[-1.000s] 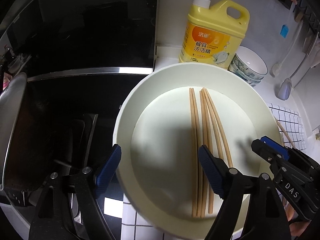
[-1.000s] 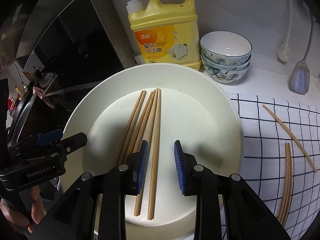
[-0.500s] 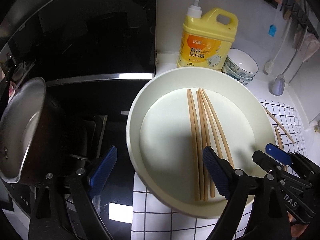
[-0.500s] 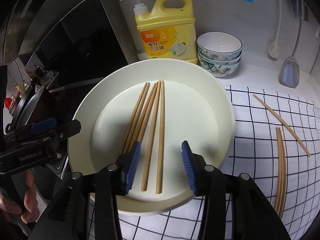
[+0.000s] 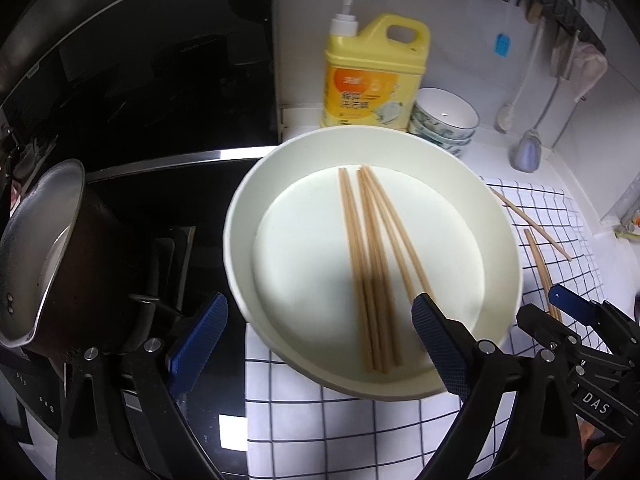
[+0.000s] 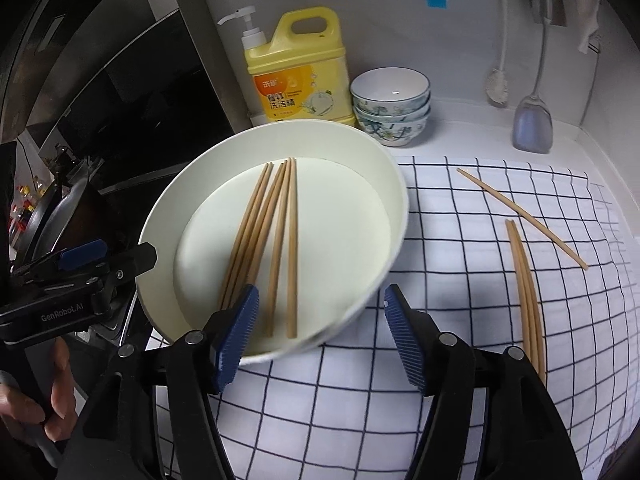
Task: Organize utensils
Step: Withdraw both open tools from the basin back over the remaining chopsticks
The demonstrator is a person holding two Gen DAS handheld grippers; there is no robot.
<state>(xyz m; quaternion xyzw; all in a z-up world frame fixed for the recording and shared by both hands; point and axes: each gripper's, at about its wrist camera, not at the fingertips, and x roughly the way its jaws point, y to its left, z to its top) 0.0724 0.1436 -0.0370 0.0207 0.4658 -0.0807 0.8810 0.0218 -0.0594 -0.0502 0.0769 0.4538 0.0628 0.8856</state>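
Chopsticks (image 6: 276,248) lie in plate (image 6: 394,200); left tongs (image 5: 320,344) and right tongs (image 6: 320,336) gape, just widened (nothing gripped).

Chopsticks (image 6: 276,248): pale wood, matt; plate (image 6: 384,184) at frame centre: smooth, off-white, low sheen; checked cloth (image 6: 460,280) at lower right: woven fabric, matt; detergent bottle (image 6: 296,68) at top: glossy yellow plastic; pot (image 5: 36,248) at left: brushed metal; gripper pads (image 6: 236,336): ribbed blue, rubber-like; hob surface (image 5: 132,80): glossy black.

Both tongs (image 6: 320,336) are black plastic with silver screws and ribbed blue pads (image 6: 236,336) (one marked "GenRobot.AI").
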